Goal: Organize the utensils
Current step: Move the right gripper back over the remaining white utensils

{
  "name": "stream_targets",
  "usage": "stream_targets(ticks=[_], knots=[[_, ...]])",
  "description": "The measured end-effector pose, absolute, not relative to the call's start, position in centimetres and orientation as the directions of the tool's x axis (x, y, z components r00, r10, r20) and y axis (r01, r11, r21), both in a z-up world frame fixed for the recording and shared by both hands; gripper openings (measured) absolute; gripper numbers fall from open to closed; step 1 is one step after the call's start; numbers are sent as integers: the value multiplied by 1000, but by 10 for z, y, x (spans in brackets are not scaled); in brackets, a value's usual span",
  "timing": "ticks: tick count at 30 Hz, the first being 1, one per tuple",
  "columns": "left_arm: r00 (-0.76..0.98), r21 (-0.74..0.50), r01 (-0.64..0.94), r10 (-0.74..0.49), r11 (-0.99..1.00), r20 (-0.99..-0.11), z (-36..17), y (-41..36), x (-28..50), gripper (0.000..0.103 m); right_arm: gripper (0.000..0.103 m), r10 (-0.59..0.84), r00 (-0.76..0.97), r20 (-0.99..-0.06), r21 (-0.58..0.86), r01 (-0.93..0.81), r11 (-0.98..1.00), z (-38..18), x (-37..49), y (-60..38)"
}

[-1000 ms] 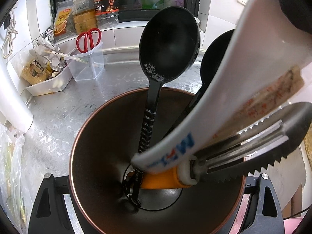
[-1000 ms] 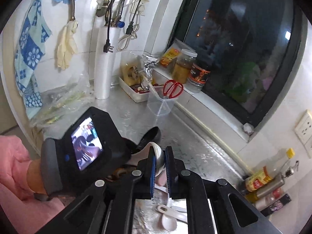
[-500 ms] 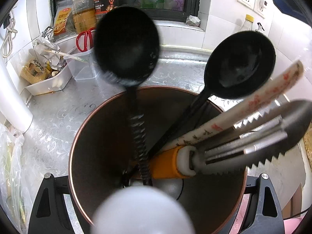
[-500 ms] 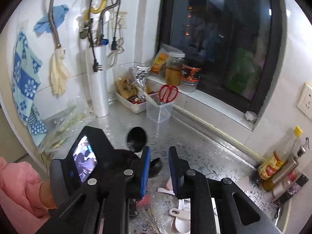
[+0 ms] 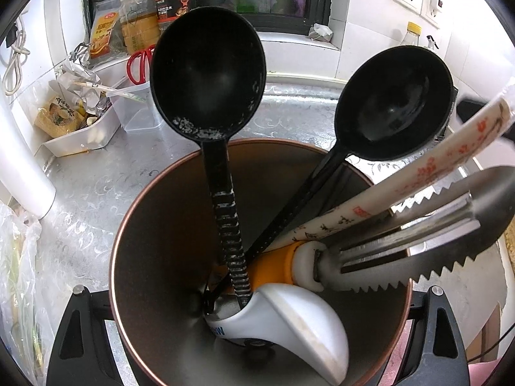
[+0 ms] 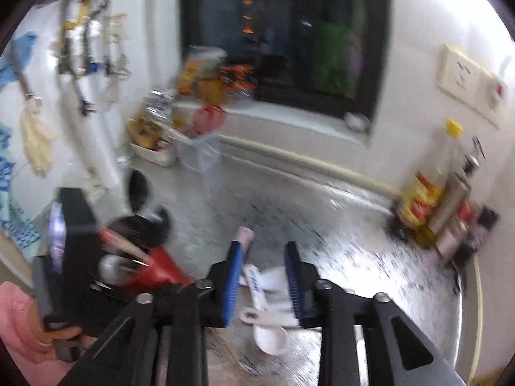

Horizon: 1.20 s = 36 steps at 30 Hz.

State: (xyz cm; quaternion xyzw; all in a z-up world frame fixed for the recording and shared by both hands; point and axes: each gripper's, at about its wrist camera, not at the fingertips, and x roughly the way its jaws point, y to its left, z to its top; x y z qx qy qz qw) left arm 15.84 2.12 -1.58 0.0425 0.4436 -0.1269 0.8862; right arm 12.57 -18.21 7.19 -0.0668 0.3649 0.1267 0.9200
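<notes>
While the left gripper [image 5: 257,337] clamps the round utensil cup [image 5: 151,257] between its fingers, the cup holds two black ladles [image 5: 209,74], a white spoon [image 5: 289,321], a serrated peeler [image 5: 418,244] and a flowered white handle [image 5: 418,177], all leaning on its rim. The right gripper [image 6: 264,281] hangs with jaws apart and nothing between them, above white spoons [image 6: 268,328] lying on the counter [image 6: 354,225]. The right view is blurred.

Black ladles [image 5: 206,74] upright in brown cup [image 5: 154,257]
</notes>
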Motion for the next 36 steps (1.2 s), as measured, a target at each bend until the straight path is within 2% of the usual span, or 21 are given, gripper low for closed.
stream_targets(ticks=[4, 8, 14, 21, 36], knots=[[579, -33, 257, -181, 966, -795, -15, 18, 156, 91, 35, 119, 662, -740, -20, -198, 980, 49, 131, -202], [583, -31, 251, -177, 967, -793, -15, 16, 154, 91, 50, 66, 604, -794, 12, -92, 996, 25, 135, -223], [584, -35, 248, -179, 968, -792, -15, 17, 151, 91, 55, 16, 532, -847, 23, 6, 1000, -9, 131, -241], [584, -44, 244, -183, 969, -791, -15, 19, 152, 91, 56, 63, 460, -886, 85, 27, 996, -39, 121, -241], [583, -36, 240, -174, 970, -794, -18, 17, 148, 91, 56, 101, 426, -899, 88, -51, 995, -59, 120, -215]])
